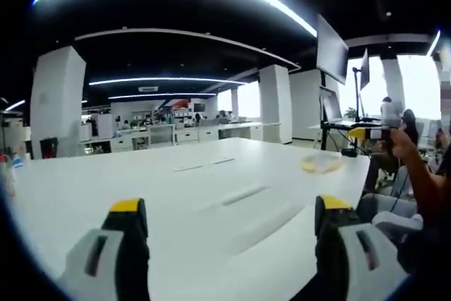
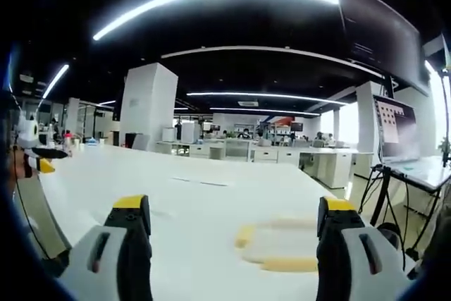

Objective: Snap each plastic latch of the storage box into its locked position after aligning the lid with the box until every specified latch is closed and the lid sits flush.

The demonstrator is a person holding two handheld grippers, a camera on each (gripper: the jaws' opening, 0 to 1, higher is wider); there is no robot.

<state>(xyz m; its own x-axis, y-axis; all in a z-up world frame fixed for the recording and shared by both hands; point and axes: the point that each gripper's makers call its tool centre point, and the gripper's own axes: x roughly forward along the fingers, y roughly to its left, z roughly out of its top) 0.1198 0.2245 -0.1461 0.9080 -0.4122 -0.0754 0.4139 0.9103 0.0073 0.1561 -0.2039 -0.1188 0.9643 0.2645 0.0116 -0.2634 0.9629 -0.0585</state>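
A clear storage box (image 1: 320, 163) with yellow latches lies flat on the white table (image 1: 141, 188), far off to the right of my left gripper (image 1: 229, 206). That gripper is open with nothing between its yellow-tipped jaws. In the right gripper view the box (image 2: 278, 244) sits close ahead, low between the jaws, with yellow latches on its left and near sides. My right gripper (image 2: 232, 206) is open and hovers over the table, apart from the box. A hand holds the right gripper (image 1: 386, 123) at the table's right end. The left gripper (image 2: 35, 156) shows at the far left.
Monitors on a stand (image 1: 331, 54) rise beyond the table's right end, with a laptop desk (image 2: 412, 167) and cables beside it. Small bottles (image 1: 8, 167) stand at the table's left edge. A person's arm (image 1: 423, 181) crosses the right side. Office desks and pillars fill the background.
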